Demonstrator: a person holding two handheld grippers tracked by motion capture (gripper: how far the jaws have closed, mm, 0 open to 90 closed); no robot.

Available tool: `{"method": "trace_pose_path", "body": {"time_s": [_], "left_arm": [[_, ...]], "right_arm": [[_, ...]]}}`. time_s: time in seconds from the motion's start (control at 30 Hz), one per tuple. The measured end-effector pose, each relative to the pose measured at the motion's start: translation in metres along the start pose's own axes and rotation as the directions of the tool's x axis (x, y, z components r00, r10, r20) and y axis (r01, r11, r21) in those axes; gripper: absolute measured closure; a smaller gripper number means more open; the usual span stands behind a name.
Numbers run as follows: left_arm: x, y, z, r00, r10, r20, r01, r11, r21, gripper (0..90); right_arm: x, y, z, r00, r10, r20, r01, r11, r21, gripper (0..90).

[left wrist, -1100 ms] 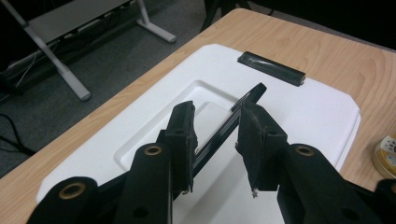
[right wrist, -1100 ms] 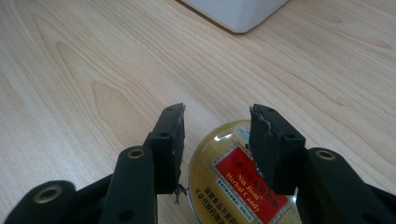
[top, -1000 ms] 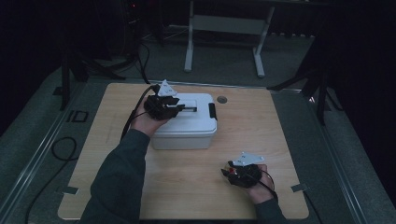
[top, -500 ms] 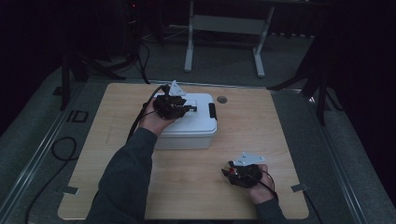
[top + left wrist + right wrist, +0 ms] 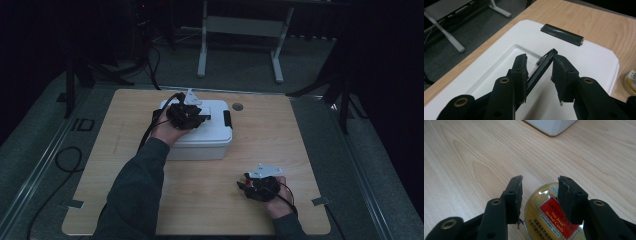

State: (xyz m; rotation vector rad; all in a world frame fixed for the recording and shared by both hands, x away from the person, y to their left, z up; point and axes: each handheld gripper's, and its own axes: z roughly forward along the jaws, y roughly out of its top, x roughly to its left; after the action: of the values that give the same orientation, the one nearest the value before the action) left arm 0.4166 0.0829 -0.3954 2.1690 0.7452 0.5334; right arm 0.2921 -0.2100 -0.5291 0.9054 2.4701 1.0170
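1. The left tongs (image 5: 202, 118) are over the lid of a white box (image 5: 210, 145), which sits at approx. the centre of the worktop (image 5: 300, 135), a bit toward 11 o'clock.
2. In the left gripper view the left tongs (image 5: 539, 75) stand half wide, w/ a thin black handle bar (image 5: 541, 68) of the lid between the two jaws. The bar is lifted at an angle from the recess in the lid. The left jaw looks to be against the bar; the right jaw is a little apart from it, so no real squeeze.
3. These jaws have just been opening a bit more, bar between them.
4. A black latch (image 5: 562, 34) lies on the lid edge at 12 o'clock from the jaws; in the high view the latch (image 5: 227, 119) is on the box side toward 3 o'clock.
5. The right tongs (image 5: 243, 184) are low on the worktop at approx. 5 o'clock from the box, well apart from it.
6. In the right gripper view the right tongs (image 5: 539, 192) are at medium width around a round gold candy tin (image 5: 549, 217) w/ red label, lying flat on the wood. The tin sits between the jaws; I cannot tell if the pads press it.
7. The white box corner (image 5: 551, 126) shows at 12 o'clock from the tin.
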Motion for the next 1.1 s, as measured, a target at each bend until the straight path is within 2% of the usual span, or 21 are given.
{"method": "trace_pose_path", "body": {"time_s": [0.13,0.43,0.5,0.83,1.03,1.1], "left_arm": [[0.001,-0.001,-0.001,0.9997,-0.002,0.025,0.002,1.0,0.007,65.9],[0.0,-0.002,-0.004,0.999,0.006,0.045,-0.006,0.9999,0.01,68.4],[-0.001,-0.002,-0.005,0.9982,0.008,0.059,-0.009,0.9999,0.008,68.9],[-0.006,0.002,0.002,0.9988,-0.01,0.047,0.01,0.9999,0.007,65.1],[-0.01,0.006,0.006,0.9988,-0.003,0.048,0.003,1.0,0.0,64.9],[-0.014,0.012,0.009,0.9988,0.015,0.046,-0.016,0.9998,0.013,65.5]], "right_arm": [[0.0,0.0,0.0,1.0,-0.003,-0.002,0.003,1.0,0.0,54.2],[0.001,0.0,0.001,1.0,-0.005,-0.004,0.005,1.0,0.002,54.3],[0.001,0.0,0.002,0.9999,-0.009,-0.007,0.009,1.0,0.002,54.2],[0.001,0.0,0.001,1.0,-0.005,-0.009,0.005,1.0,0.003,54.0],[0.001,0.0,0.002,0.9999,-0.005,-0.01,0.005,1.0,0.003,53.9],[0.001,0.0,0.002,0.9999,-0.007,-0.009,0.007,1.0,0.001,53.9]]}}
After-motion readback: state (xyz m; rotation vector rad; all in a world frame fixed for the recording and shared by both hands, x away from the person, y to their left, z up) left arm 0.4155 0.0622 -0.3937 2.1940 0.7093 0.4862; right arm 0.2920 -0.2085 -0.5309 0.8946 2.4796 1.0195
